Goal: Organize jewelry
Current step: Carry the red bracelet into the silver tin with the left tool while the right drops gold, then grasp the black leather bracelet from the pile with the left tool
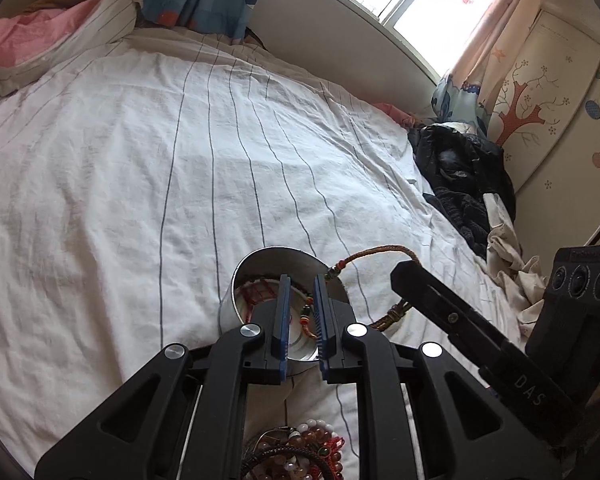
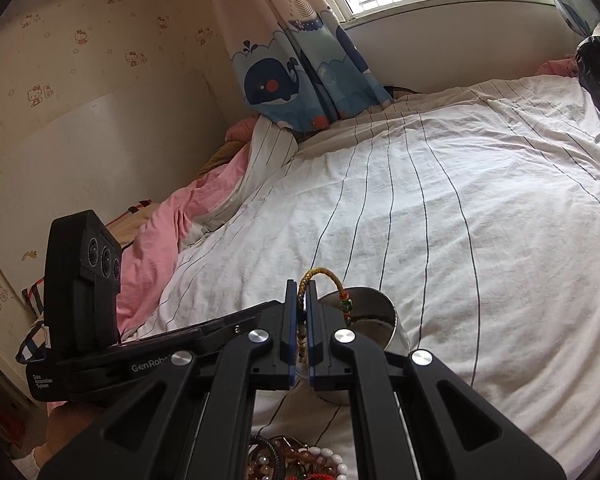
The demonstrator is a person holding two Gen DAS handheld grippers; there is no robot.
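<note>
A round metal tin lies on its side on the striped bed sheet, with a red cord and beads inside. My left gripper reaches into its mouth, jaws a little apart, with a beaded string between them; I cannot tell whether it is gripped. My right gripper is shut on a braided brown-and-yellow cord bracelet that arches over toward the tin. The same bracelet shows in the left wrist view, running from the right gripper's finger to the tin's rim. A pile of bead bracelets lies below both grippers.
The white striped bed sheet stretches far ahead. Pink bedding and pillows lie at the left side. Dark clothes are heaped at the right edge by a wardrobe. Whale-print curtains hang at the far wall under the window.
</note>
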